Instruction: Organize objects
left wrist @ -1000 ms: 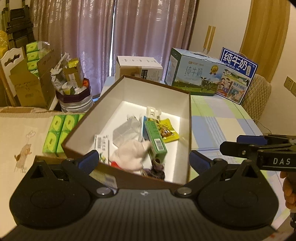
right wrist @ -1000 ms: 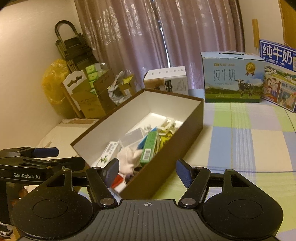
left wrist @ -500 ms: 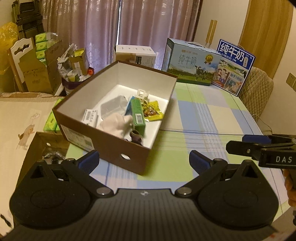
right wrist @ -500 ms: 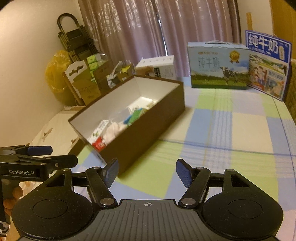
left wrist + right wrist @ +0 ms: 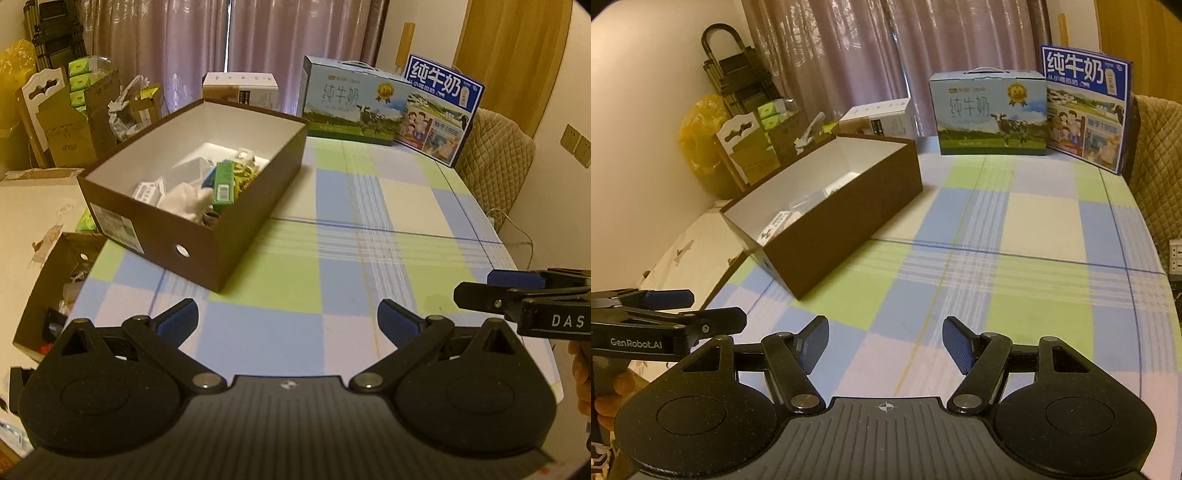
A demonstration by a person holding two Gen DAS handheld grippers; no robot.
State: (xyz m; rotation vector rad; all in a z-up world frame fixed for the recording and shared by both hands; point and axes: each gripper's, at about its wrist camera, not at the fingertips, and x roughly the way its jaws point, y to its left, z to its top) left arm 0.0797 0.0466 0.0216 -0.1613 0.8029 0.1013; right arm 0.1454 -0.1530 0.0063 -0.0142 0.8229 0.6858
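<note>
A brown box point(image 5: 236, 221) with a white inside stands on the checked tablecloth point(image 5: 351, 258), at the table's left side. In it lie a green carton point(image 5: 224, 183), a white cloth point(image 5: 186, 199), a small white packet point(image 5: 147, 189) and other small items. In the right wrist view the same brown box point(image 5: 849, 206) is at centre left, its contents mostly hidden by its wall. My left gripper point(image 5: 288, 325) hangs open over the near tablecloth, nothing between its fingers. My right gripper point(image 5: 885, 347) is open too and empty, to the right of the left one.
Two milk cartons point(image 5: 354, 103) point(image 5: 439, 107) and a white box point(image 5: 240, 88) stand at the table's far edge. A quilted chair point(image 5: 495, 162) is at the right. Cardboard boxes and clutter point(image 5: 74, 122) fill the left; an open carton point(image 5: 62, 288) sits below the table's left edge.
Both grippers have drawn back from the brown box toward the table's near edge; the box now looks smaller and farther. Both stayed open and empty.
</note>
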